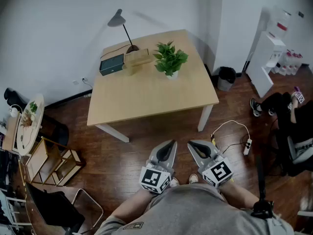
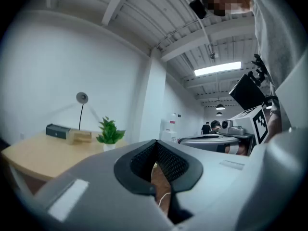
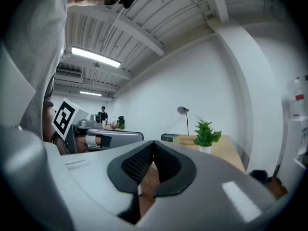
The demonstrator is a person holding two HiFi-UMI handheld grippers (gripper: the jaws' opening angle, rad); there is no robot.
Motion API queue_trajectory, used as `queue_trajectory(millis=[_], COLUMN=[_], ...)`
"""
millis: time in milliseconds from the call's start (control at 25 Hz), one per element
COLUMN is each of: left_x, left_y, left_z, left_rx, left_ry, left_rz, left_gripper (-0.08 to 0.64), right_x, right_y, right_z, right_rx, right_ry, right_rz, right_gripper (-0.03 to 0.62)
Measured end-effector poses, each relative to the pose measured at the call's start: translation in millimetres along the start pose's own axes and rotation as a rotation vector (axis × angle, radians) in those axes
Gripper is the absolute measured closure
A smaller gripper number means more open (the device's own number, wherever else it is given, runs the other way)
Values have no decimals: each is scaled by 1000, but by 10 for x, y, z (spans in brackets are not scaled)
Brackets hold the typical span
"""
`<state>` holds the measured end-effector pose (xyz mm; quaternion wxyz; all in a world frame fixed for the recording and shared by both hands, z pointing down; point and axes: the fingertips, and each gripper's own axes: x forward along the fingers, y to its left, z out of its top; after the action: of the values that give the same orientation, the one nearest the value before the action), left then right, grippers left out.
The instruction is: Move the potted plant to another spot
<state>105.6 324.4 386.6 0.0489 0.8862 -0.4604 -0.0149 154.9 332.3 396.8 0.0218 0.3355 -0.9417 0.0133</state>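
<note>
**Plainly empty: both grippers closed, potted plant (image 1: 170, 60) on the table (image 1: 146, 104)**

The left gripper (image 1: 171, 142) has its jaws pressed together, the dark ribbed pads meeting with nothing between them. The right gripper (image 1: 191, 143) is closed the same way and also holds nothing. Both are held level, side by side, just in front of the person's body, and they point toward the table. Each carries a marker cube (image 1: 155, 178) with a black-and-white square pattern that holds no readable words.

Below the grippers is a dark wooden floor (image 1: 122, 160). A white power strip (image 1: 248, 146) with a looping cable lies on it to the right.

Beyond a stretch of floor stands the light wooden table on white legs, well apart from both grippers. The potted plant stands upright on its far right part, near the back corner. It is a small, bushy plant with bright green pointed leaves in a short white pot, and the pot shows no legible label. Just to its left lies a tan box (image 1: 138, 58), and then a dark box (image 1: 111, 64). A desk lamp (image 1: 122, 26) with a thin stem rises behind them.

A dark waste bin (image 1: 226, 77) sits on the floor past the table's right edge. Further right stands a white cabinet (image 1: 266, 58) with red labels, whose print is too small to read.
</note>
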Motion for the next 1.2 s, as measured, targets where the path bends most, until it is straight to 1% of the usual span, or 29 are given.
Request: queue_trajectory(millis=[120, 240, 480, 680, 1000, 1200], left_x=[65, 101, 115, 128, 109, 138], left_y=[-6, -10, -7, 63, 295, 407], left_z=[233, 302, 251, 255, 203, 142], left_rx=[43, 44, 15, 8, -15, -34], left_ry=[-52, -62, -48, -49, -45, -30], left_rz=[2, -5, -17, -31, -60, -79], left_gripper=[557, 557, 557, 557, 557, 557], right_x=[32, 55, 75, 162, 374, 490], right_y=[-45, -62, -81, -83, -77, -108], right_z=[221, 305, 257, 286, 220, 169], right_rx=[-50, -63, -44, -46, -40, -17], right_ry=[-43, -56, -43, -37, -19, -10], right_rz=[-17, -18, -22, -31, -85, -112], right_gripper=[588, 588, 588, 588, 588, 588])
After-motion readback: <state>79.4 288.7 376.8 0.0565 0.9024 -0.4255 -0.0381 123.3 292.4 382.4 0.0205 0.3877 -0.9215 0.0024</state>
